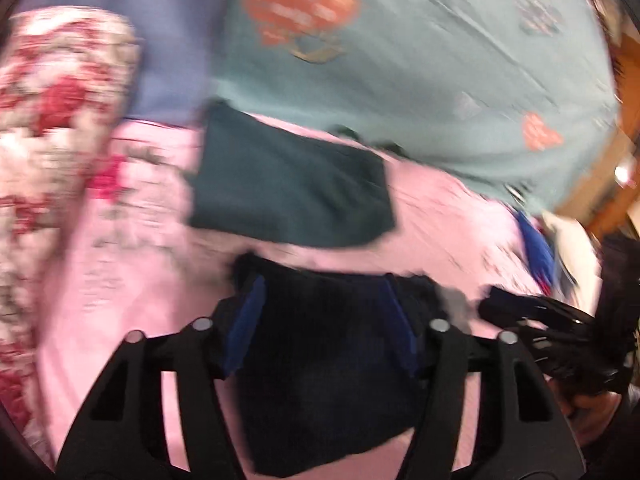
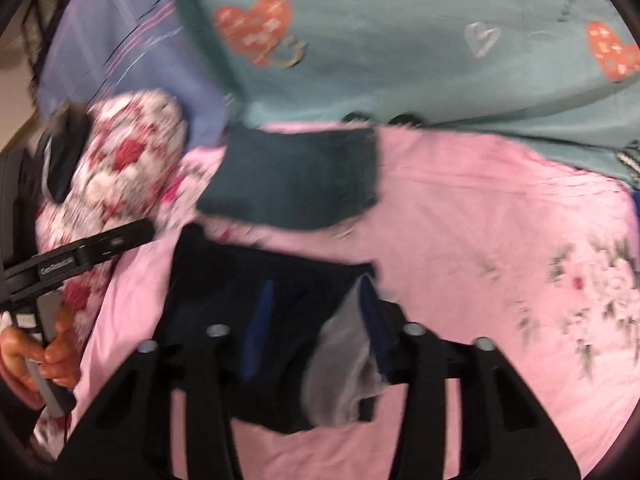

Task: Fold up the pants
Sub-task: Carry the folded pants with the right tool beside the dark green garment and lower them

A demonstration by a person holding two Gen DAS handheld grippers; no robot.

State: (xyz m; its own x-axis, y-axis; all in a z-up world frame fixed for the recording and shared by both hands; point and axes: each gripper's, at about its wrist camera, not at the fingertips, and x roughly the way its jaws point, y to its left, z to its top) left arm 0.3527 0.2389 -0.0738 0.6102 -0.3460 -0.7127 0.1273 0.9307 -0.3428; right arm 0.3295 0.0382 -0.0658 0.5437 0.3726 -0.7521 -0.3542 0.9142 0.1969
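Observation:
The dark navy pants [image 1: 332, 364] lie bunched on the pink bedsheet [image 1: 132, 320], under and between my left gripper's [image 1: 324, 312] blue-padded fingers, which stand wide apart. In the right wrist view the same pants [image 2: 224, 332] lie under my right gripper [image 2: 316, 312], also wide apart; a grey inner pocket or lining [image 2: 344, 364] shows by its right finger. Both views are motion-blurred, so whether either gripper pinches the cloth is unclear. The left gripper also shows in the right wrist view [image 2: 92, 248], held by a hand.
A folded dark teal garment [image 1: 288, 188] lies just beyond the pants, also in the right wrist view [image 2: 296, 180]. A floral pillow [image 1: 52, 128] is at the left. A teal heart-print quilt [image 1: 440, 60] and a lilac pillow [image 2: 132, 56] lie behind.

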